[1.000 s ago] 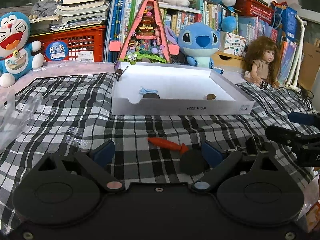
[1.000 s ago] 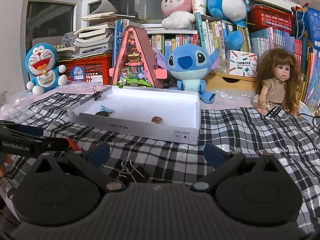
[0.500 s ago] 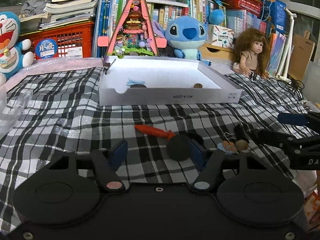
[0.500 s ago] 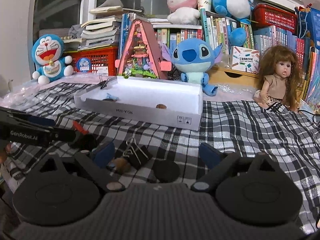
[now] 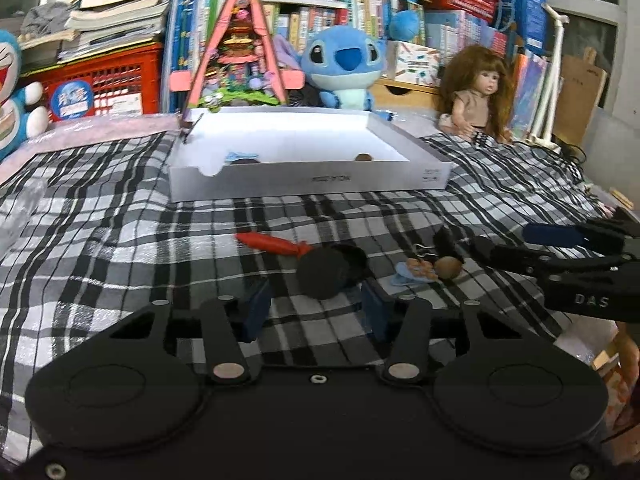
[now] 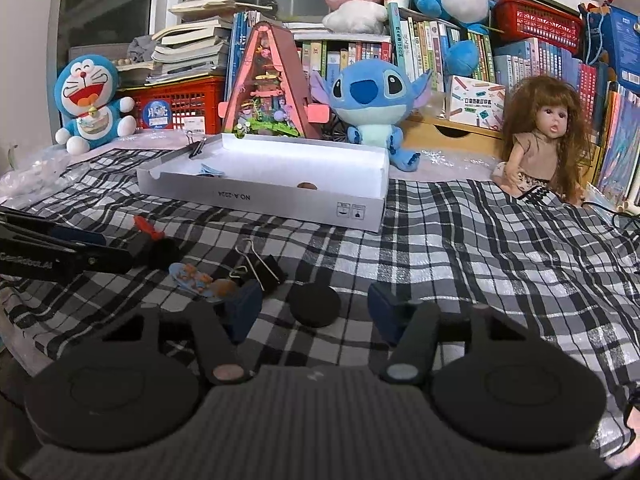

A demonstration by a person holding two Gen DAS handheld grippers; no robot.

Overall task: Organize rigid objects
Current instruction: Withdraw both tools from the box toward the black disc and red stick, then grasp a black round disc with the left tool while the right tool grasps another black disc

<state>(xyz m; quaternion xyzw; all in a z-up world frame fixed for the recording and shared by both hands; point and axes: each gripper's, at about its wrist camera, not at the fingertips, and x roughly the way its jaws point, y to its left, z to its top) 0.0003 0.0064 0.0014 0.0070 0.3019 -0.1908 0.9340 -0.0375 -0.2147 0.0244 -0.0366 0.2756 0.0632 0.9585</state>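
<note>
Surface: Checked black-and-white cloth [image 5: 120, 248], soft and wrinkled, so small things sit a little sunk into it; shelves of books and plush toys stand behind.
Box: I see a shallow white cardboard box [image 5: 308, 178] at the far middle, low walls, a few small items already inside.
Left gripper: My left gripper [image 5: 316, 304] has just been narrowing; the black disc [image 5: 326, 270] lies between the blue pads, which I judge not yet pressing on it.
Black disc, left: Round, flat, matte, stiff. I expect it light and not slippery; best taken across its edge, pads on opposite sides.
Right gripper: My right gripper [image 6: 316, 308] has also just been closing, jaws about half wide, with a second black disc [image 6: 314, 305] between the pads and a gap on both sides.
Second disc: Same flat matte puck shape; likely rigid and light, lying flat, so the fingertips must reach low to the cloth.
Orange piece: An orange carrot-like toy [image 5: 272, 242] lies just beyond the left disc, touching it; smooth, tapered, probably hard plastic.
Binder clip: A black binder clip [image 6: 260, 268] with thin wire handles, springy metal, sits left of the right disc.
Small bits: A pale blue flat charm [image 6: 192, 276] and a brown nut-like ball [image 5: 448, 268] lie close by; the ball may roll.
Risk: I judge cloth could get pinched along with a disc.
</note>
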